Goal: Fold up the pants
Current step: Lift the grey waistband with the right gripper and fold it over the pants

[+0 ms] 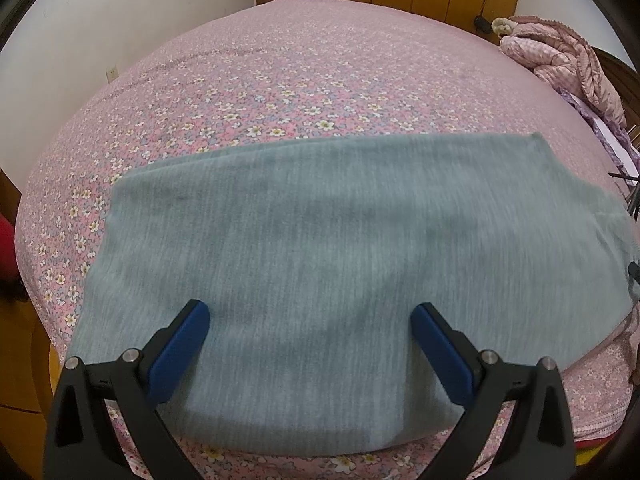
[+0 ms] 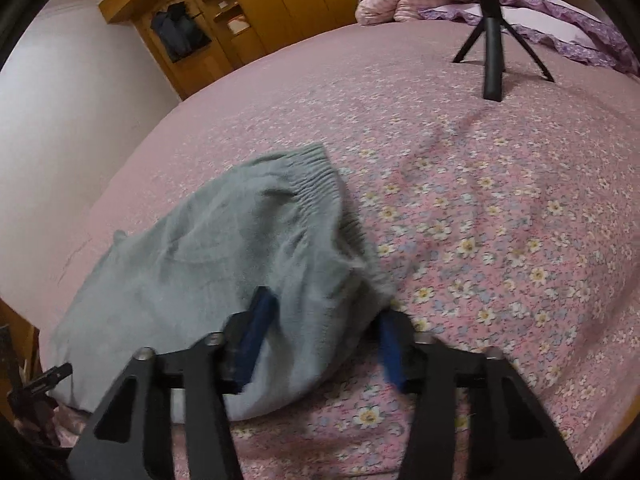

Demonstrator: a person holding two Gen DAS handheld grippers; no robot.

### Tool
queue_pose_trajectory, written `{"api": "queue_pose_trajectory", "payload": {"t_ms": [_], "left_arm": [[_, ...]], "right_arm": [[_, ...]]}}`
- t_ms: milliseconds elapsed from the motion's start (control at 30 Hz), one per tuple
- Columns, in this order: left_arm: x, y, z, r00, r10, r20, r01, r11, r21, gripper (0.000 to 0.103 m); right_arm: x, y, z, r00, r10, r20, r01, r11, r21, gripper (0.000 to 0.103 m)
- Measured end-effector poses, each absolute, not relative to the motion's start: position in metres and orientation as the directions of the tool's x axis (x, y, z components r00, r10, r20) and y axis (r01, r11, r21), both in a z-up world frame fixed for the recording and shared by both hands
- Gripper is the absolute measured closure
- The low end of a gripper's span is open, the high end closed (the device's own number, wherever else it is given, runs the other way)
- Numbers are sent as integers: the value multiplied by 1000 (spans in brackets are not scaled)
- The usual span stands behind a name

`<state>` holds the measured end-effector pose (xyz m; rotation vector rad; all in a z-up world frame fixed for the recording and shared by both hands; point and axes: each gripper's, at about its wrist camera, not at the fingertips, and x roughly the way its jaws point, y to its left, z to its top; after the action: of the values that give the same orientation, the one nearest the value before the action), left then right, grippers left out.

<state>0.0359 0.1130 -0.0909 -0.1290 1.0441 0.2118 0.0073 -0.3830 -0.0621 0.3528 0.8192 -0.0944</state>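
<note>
1. Blue-padded left gripper (image 1: 310,312): we are holding its jaws wide, hovering over the pants (image 1: 340,240), gripping nothing.
2. Pants: soft grey-green knit, ribbed waistband, lying folded on the floral pink bedspread (image 1: 280,80).
3. Right gripper (image 2: 320,320): we are narrowing it around a bunched edge; pinching all layers looks wise.

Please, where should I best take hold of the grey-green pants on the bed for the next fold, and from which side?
Probably the ribbed waistband end of the pants, approached from the near bed edge. There the cloth bunches up off the flowered sheet, so fingers can pass around it; the right tool already straddles that bunch. Under the open left tool the cloth lies flat, offering no ridge.
</note>
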Motion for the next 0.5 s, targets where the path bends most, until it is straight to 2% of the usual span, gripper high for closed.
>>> {"api": "queue_pose_trajectory", "payload": {"t_ms": [33, 67, 133, 233, 500], "left_arm": [[36, 112, -91, 483, 114, -868, -235, 972, -3, 0], [37, 112, -91, 482, 115, -868, -236, 972, -2, 0], [37, 112, -91, 479, 116, -870, -236, 972, 0, 0], [38, 112, -91, 476, 118, -872, -237, 971, 2, 0], [38, 112, -93, 477, 120, -871, -236, 972, 4, 0]], "right_arm": [[6, -387, -62, 690, 100, -717, 204, 923, 326, 83], [4, -388, -60, 698, 128, -704, 199, 910, 363, 85], [1, -388, -58, 719, 143, -680, 184, 904, 385, 85], [2, -390, -63, 690, 125, -713, 198, 915, 352, 85], [3, -415, -74, 699, 221, -680, 225, 835, 502, 85]]}}
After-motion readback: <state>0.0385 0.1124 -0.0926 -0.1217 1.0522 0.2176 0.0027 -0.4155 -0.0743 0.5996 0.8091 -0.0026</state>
